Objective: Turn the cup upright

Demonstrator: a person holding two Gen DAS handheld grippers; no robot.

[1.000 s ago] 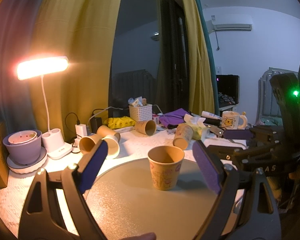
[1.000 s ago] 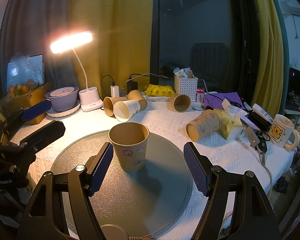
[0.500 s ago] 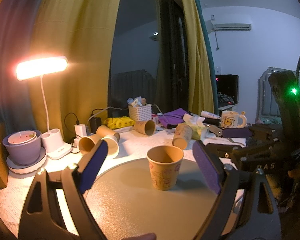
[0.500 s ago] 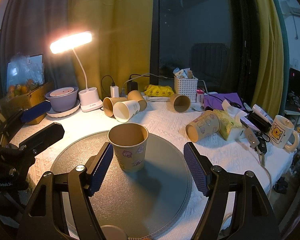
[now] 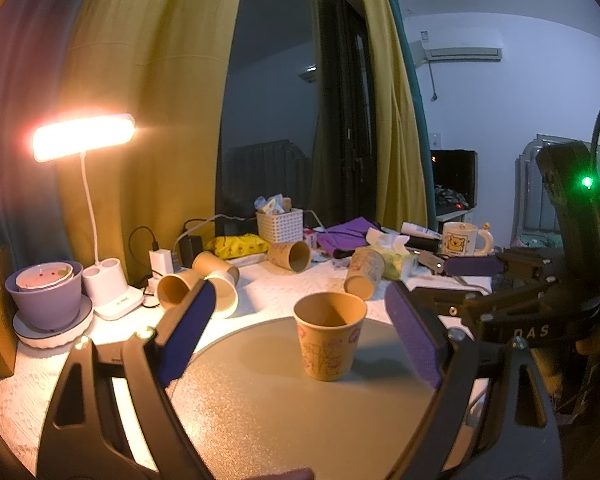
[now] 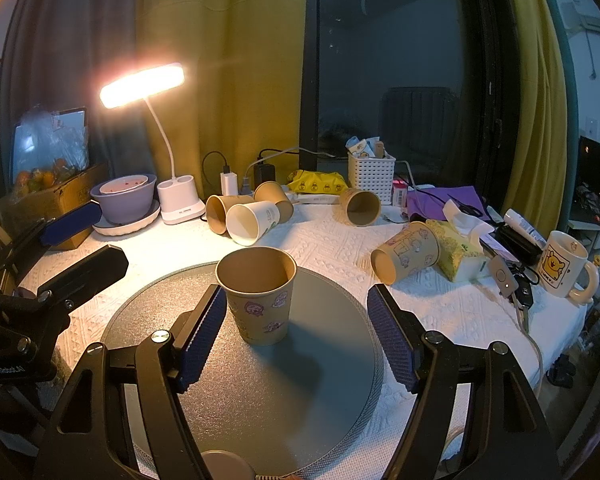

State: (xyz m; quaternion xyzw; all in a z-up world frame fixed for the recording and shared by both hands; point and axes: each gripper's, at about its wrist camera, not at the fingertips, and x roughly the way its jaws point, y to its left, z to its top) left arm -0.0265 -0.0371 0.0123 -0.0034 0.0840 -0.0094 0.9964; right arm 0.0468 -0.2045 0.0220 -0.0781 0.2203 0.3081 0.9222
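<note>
A brown paper cup (image 5: 329,335) with cartoon prints stands upright, mouth up, on a round grey mat (image 5: 260,400). It also shows in the right wrist view (image 6: 258,294) on the mat (image 6: 260,392). My left gripper (image 5: 300,332) is open and empty, a little short of the cup. My right gripper (image 6: 296,332) is open and empty, with the cup just past its left finger. Each gripper shows in the other's view, the right one (image 5: 472,280) at the right and the left one (image 6: 68,244) at the left, both apart from the cup.
Several paper cups lie on their sides behind the mat (image 6: 246,216), (image 6: 360,206), (image 6: 406,252). A lit desk lamp (image 6: 176,200), a purple bowl (image 6: 124,200), a white basket (image 6: 370,174), a tissue pack (image 6: 456,252), keys (image 6: 512,284) and a bear mug (image 6: 564,266) stand around.
Both grippers have drawn back slightly from the cup. The cup has stayed upright on the mat.
</note>
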